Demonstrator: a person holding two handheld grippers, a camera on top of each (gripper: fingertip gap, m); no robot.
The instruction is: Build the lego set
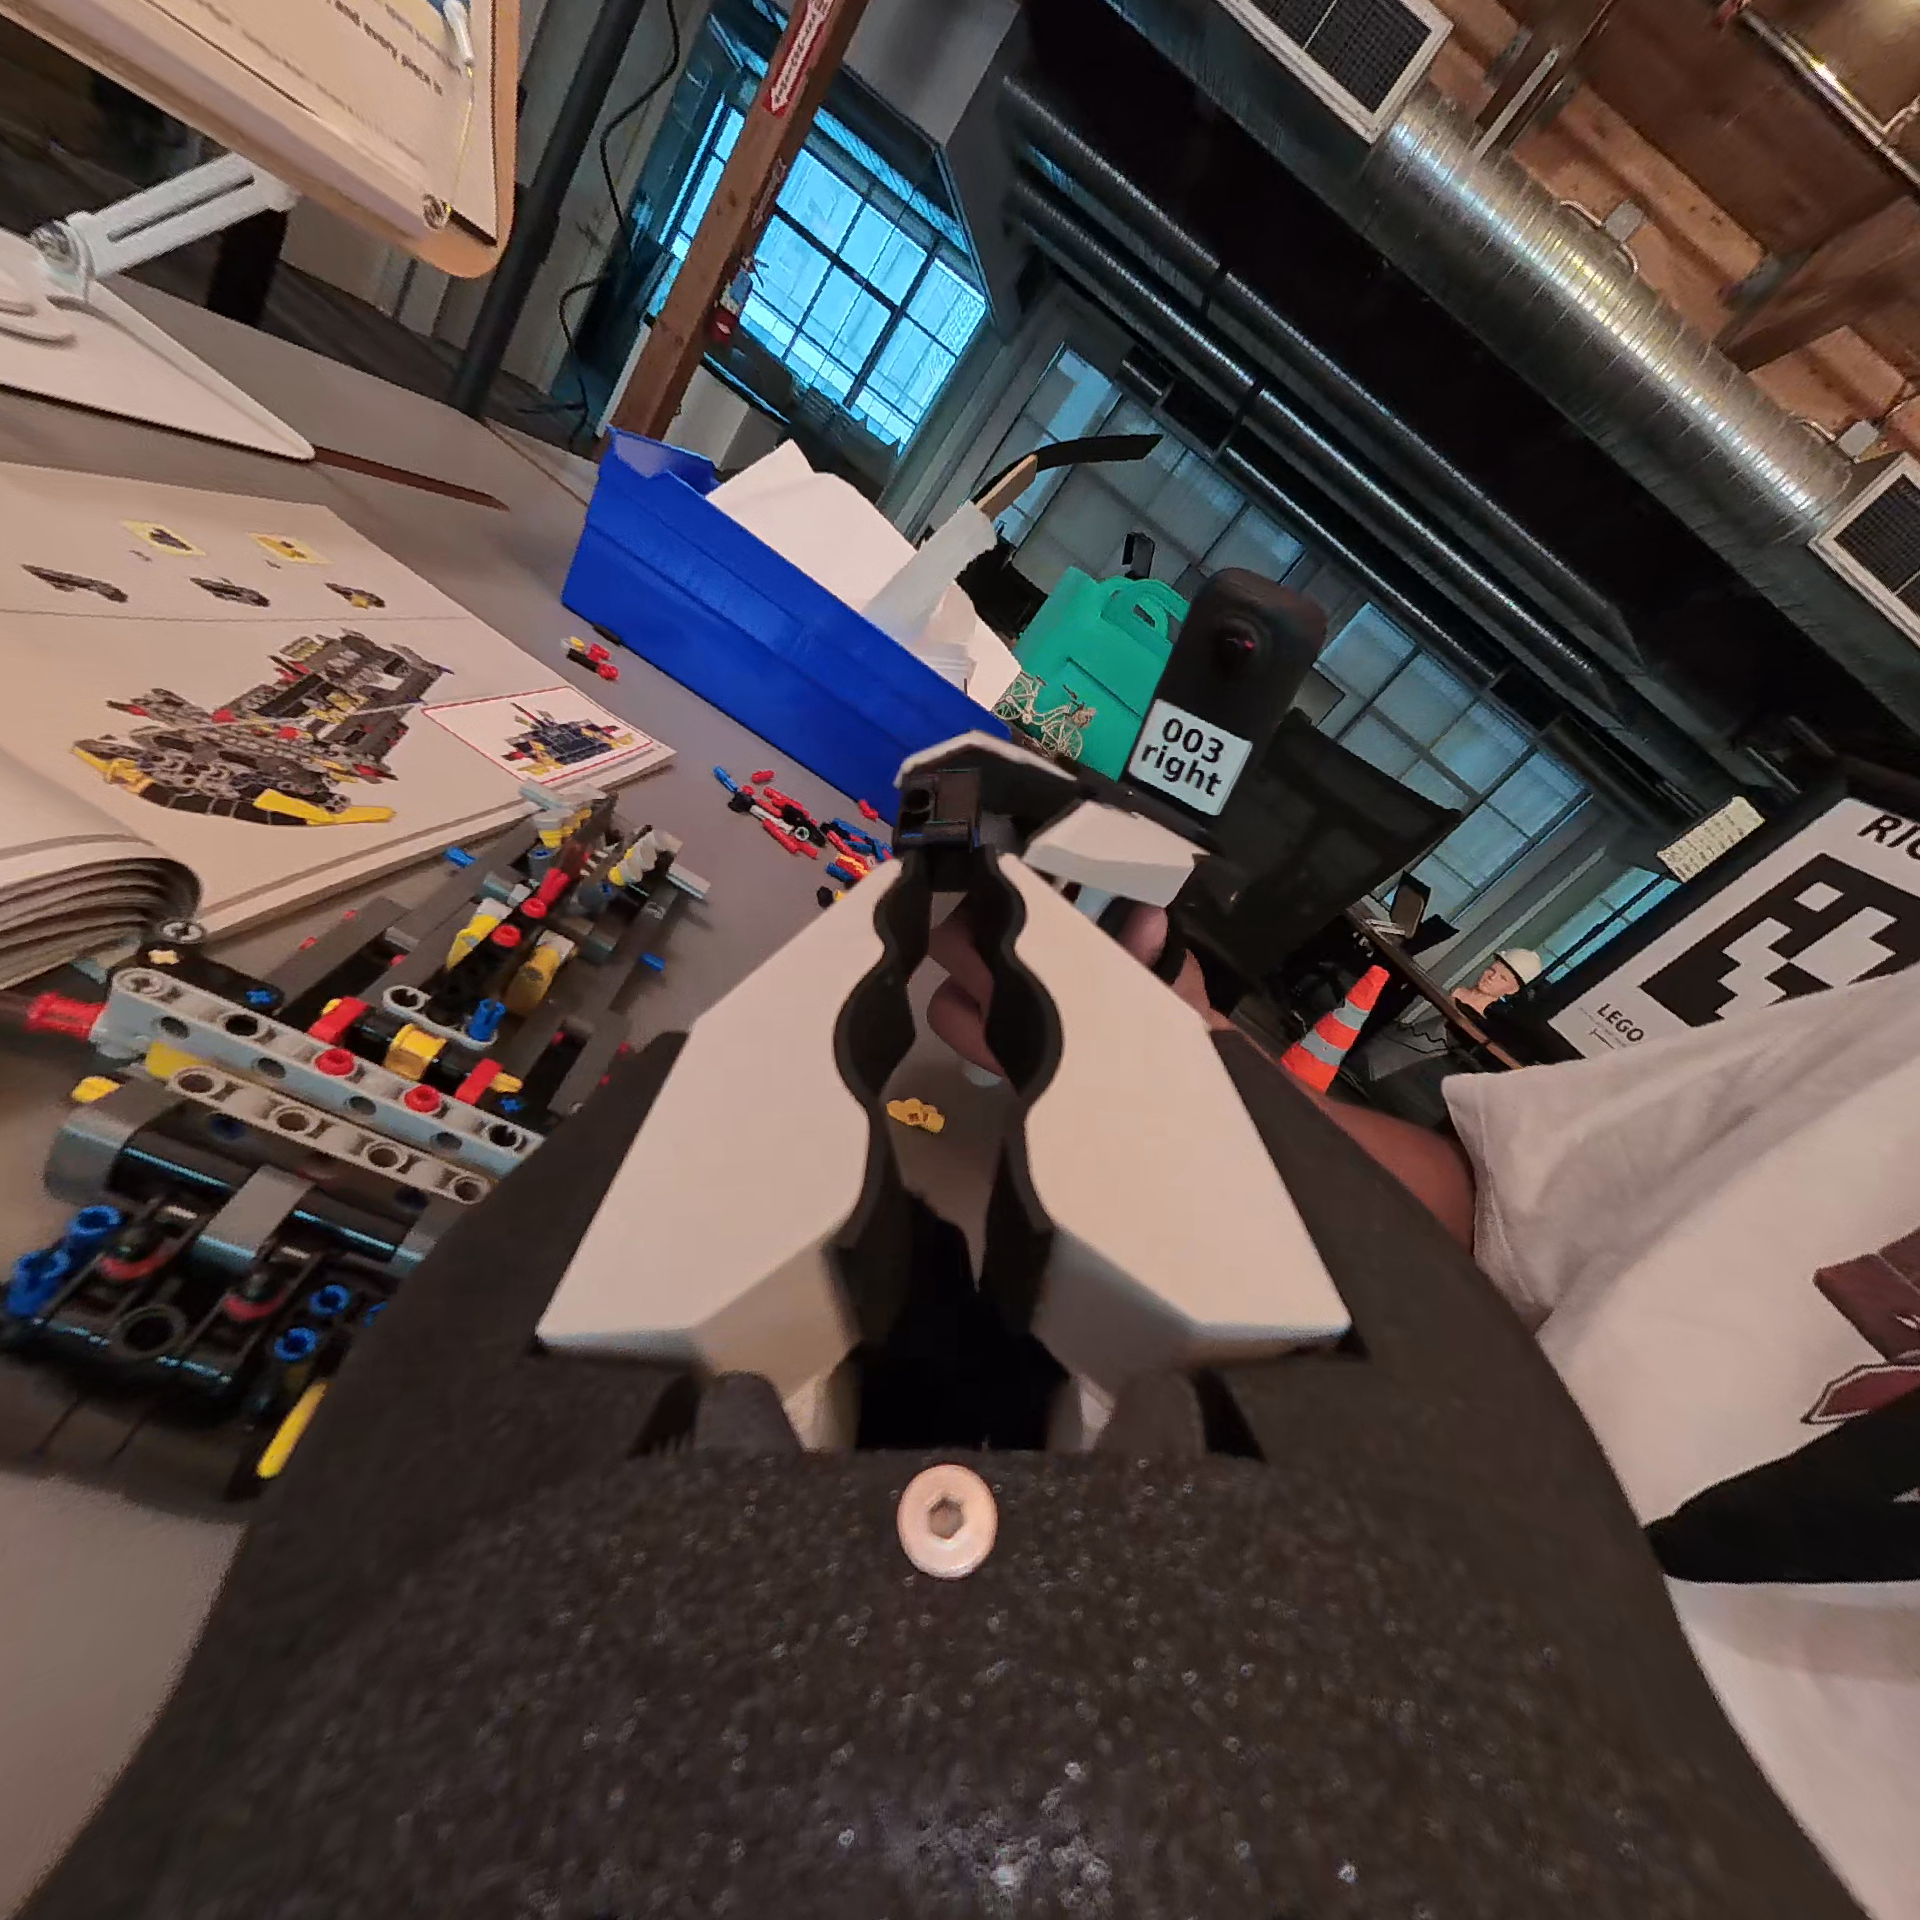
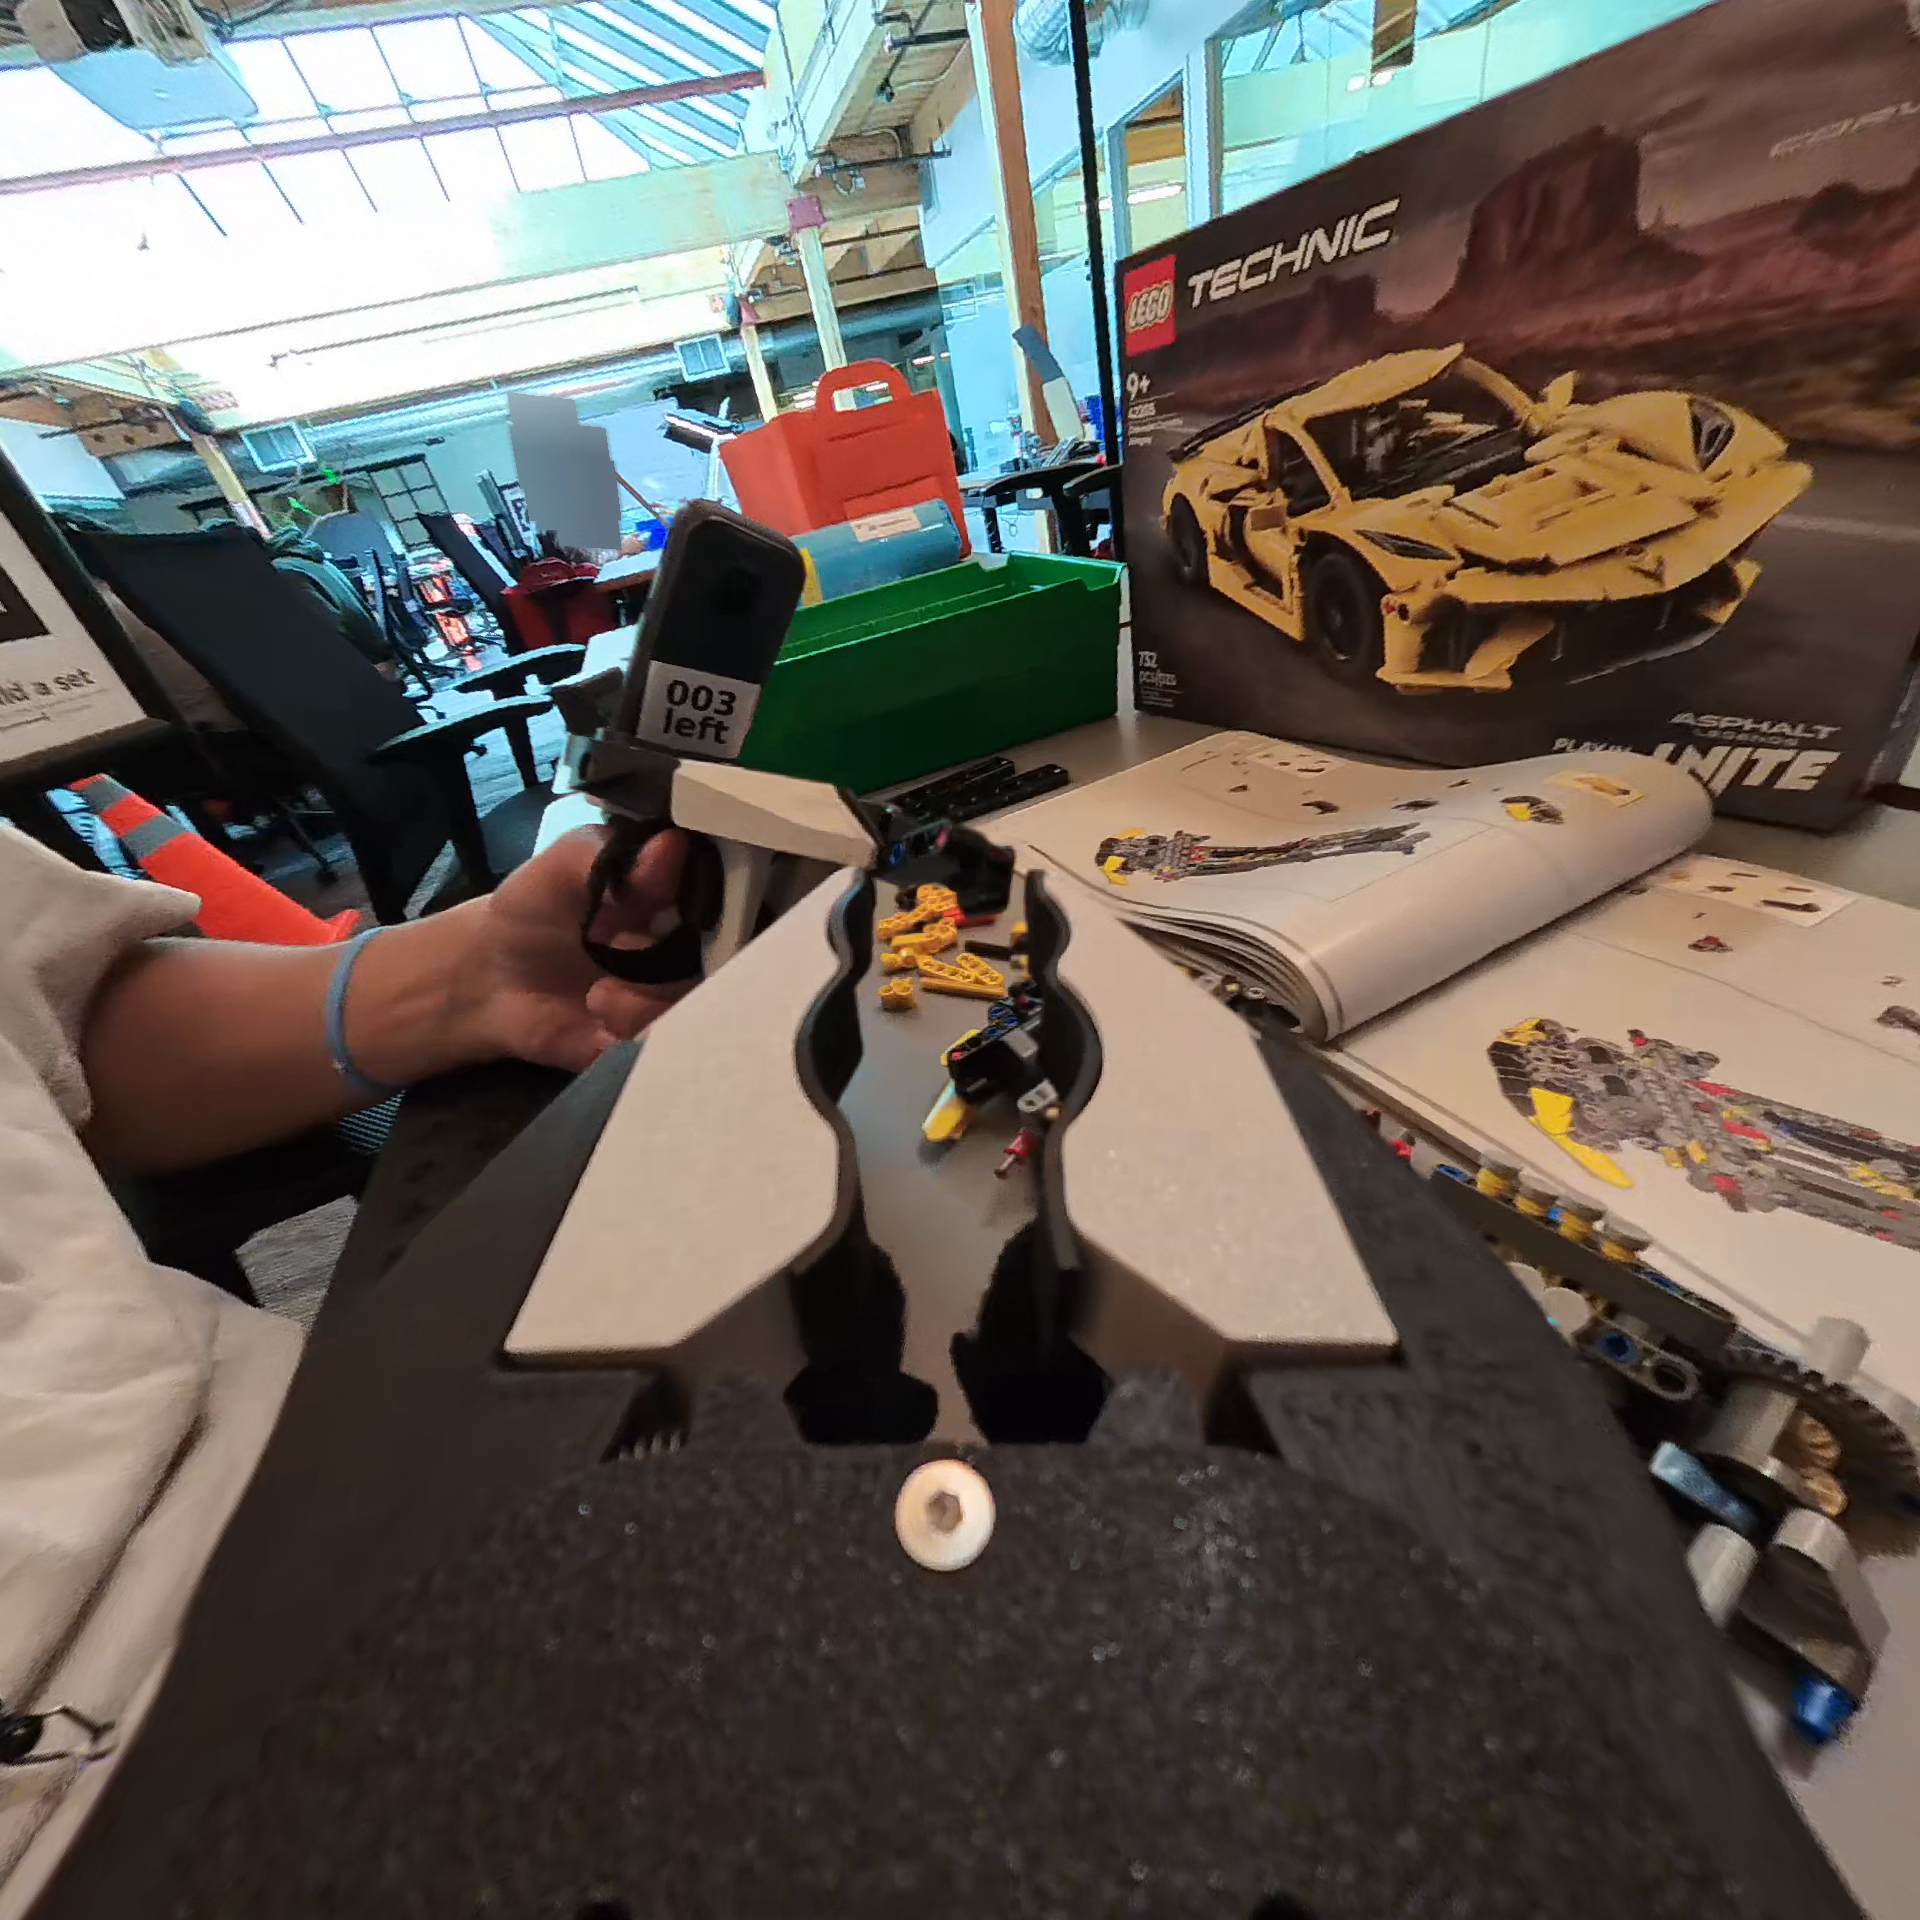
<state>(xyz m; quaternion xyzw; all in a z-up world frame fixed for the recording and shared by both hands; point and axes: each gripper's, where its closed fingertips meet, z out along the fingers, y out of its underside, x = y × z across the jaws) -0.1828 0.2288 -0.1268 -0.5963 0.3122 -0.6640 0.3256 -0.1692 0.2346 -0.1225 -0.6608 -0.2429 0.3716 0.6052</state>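
Note:
A small black lego piece [image 1: 935,816] with blue pins is held in the air between both grippers. My left gripper [image 1: 948,873] is shut on it from below. The right gripper [image 1: 977,810] comes in from the right, one finger above and one below the piece. In the right wrist view my right gripper [image 2: 945,883] has its tips close on either side of the black piece [image 2: 951,847], and the left gripper [image 2: 873,831] reaches in from the left. The long part-built chassis [image 1: 270,1122] lies on the table at left; it also shows in the right wrist view [image 2: 1662,1361].
An open instruction booklet [image 1: 260,675] [image 2: 1455,914] lies beside the chassis. Loose red, blue and black pins [image 1: 800,821] lie near a blue bin [image 1: 727,613]. Yellow pieces [image 2: 925,956] and a small black-yellow subassembly [image 2: 987,1070] lie under the right gripper. A green bin [image 2: 935,655] and the set's box [image 2: 1507,468] stand behind. My two grippers' fingertips are within a few centimetres of each other. Between my left fingertips and the small black-yellow subassembly [image 2: 987,1070] there is roughly 11 cm.

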